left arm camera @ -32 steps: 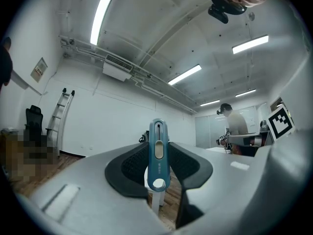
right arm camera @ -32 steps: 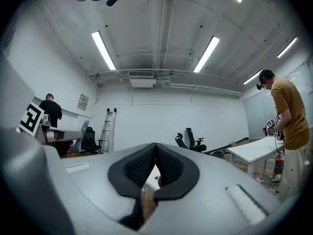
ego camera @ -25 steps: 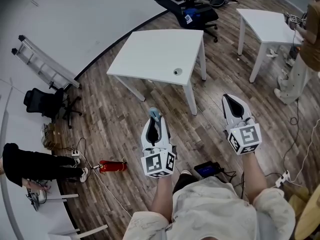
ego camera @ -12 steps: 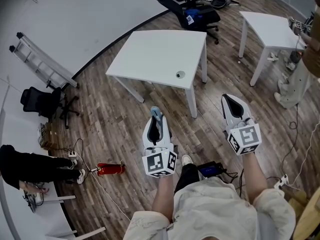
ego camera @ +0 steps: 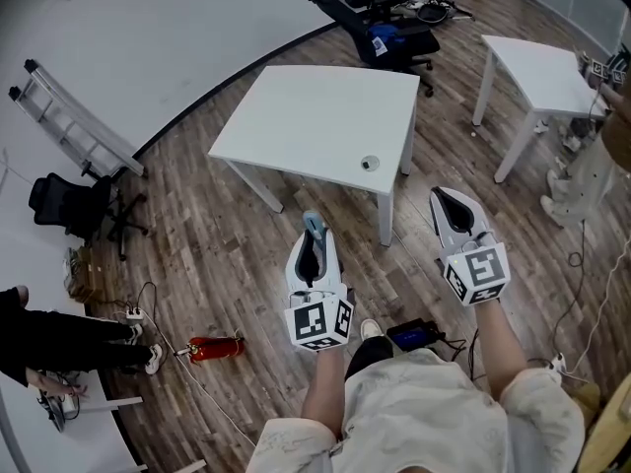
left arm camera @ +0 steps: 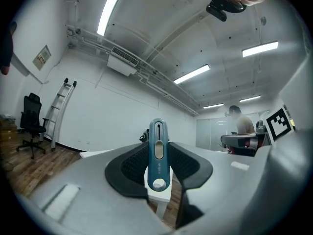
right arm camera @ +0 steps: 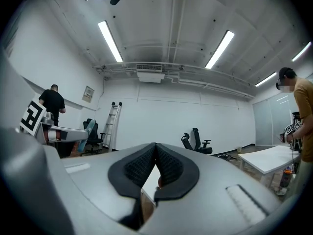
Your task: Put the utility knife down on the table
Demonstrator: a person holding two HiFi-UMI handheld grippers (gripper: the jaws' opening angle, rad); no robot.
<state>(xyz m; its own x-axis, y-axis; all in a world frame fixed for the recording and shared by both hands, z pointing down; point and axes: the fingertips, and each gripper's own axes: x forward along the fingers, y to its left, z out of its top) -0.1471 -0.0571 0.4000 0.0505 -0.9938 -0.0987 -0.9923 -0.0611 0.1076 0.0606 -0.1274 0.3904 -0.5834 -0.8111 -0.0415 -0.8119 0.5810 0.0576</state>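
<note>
A teal utility knife [left arm camera: 158, 153] stands upright between the pads of my left gripper [left arm camera: 158, 146], which is shut on it; its tip shows above the jaws in the head view too, as the knife [ego camera: 314, 226]. My left gripper [ego camera: 314, 239] is held in the air short of the near corner of the white table [ego camera: 315, 121]. My right gripper [ego camera: 455, 205] hovers to the right at about the same height, also short of the table. Its jaws meet at the tips with nothing between them, as the right gripper [right arm camera: 155, 153] shows in its own view.
A small round object [ego camera: 370, 163] lies near the table's front right corner. A second white table [ego camera: 537, 62] stands at the far right, next to a standing person [ego camera: 606, 116]. Office chairs [ego camera: 380, 23] lie behind the table, a ladder [ego camera: 69, 116] leans left, and a red extinguisher [ego camera: 212, 347] lies on the floor.
Both grippers and the view have drifted a little toward the white table. The left gripper still grips the knife and the right stays shut.
</note>
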